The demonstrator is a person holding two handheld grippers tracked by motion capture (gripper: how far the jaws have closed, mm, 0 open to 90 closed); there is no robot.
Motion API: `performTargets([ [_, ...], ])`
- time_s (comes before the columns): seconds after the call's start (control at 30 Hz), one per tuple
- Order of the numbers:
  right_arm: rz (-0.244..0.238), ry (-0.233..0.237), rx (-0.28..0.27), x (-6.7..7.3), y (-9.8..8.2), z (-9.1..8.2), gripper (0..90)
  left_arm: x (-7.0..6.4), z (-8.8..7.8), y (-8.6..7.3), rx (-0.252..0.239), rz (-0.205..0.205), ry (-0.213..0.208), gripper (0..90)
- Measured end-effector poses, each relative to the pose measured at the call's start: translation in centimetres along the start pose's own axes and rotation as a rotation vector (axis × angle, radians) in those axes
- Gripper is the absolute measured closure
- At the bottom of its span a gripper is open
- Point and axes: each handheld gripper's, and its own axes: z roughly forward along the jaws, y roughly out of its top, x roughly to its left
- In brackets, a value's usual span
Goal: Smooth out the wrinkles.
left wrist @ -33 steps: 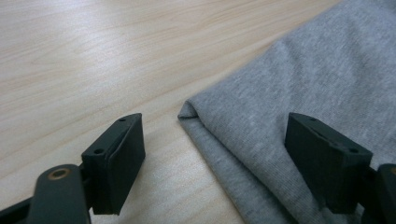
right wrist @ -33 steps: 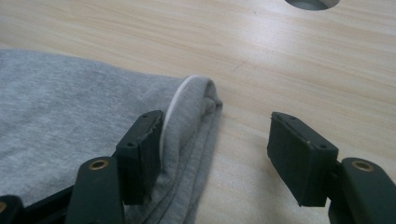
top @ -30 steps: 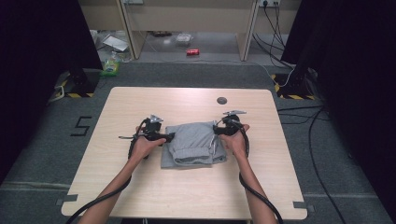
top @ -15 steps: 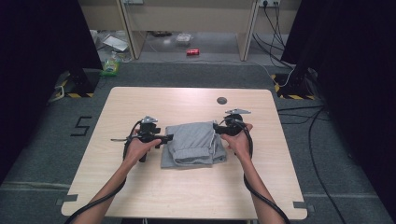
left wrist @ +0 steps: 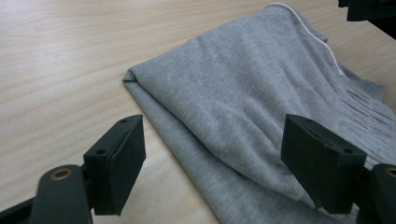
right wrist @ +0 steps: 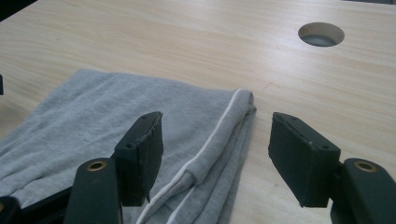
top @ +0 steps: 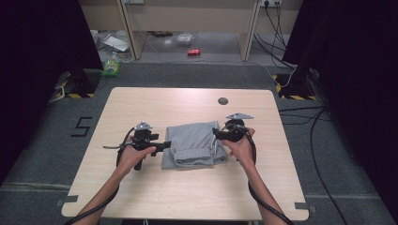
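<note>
A folded grey garment (top: 195, 143) with a white-trimmed edge (right wrist: 224, 121) lies flat on the light wooden table (top: 187, 192). My left gripper (top: 162, 146) hovers at the garment's left side, with its jaws wide open. In the left gripper view the cloth (left wrist: 243, 93) lies below and ahead of the left gripper (left wrist: 212, 126), untouched. My right gripper (top: 217, 135) is at the garment's right edge, also open. In the right gripper view the trimmed fold runs beneath the gap of the right gripper (right wrist: 218, 120), and the pads are clear of it.
A round cable hole (top: 223, 101) (right wrist: 321, 34) sits in the table behind the right gripper. Cables trail from both grippers along the person's forearms. On the floor beyond the table lie a red can (top: 193, 52) and other clutter.
Both hands have drawn back a little from the garment, the left one outward to the left, the right one toward the person. The garment has not moved.
</note>
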Motion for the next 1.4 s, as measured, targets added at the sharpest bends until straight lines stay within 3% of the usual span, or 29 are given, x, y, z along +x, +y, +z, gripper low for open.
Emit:
performTargets([
  [0.77, -0.035, 0.033, -0.017, 1.3, -1.8, -3.0, 34.8, -1.7, -1.8, -2.1, -0.008, 0.045, -0.032, 20.6],
  [1.07, -0.042, 0.042, -0.004, 1.7, -4.1, -4.6, 34.7, -3.0, -2.9, -3.8, 0.004, 0.073, -0.047, 19.5],
  [1.4, -0.059, 0.059, 0.028, 1.9, -6.6, -5.1, 33.9, -4.2, -3.6, -5.7, 0.032, 0.111, -0.053, 17.7],
])
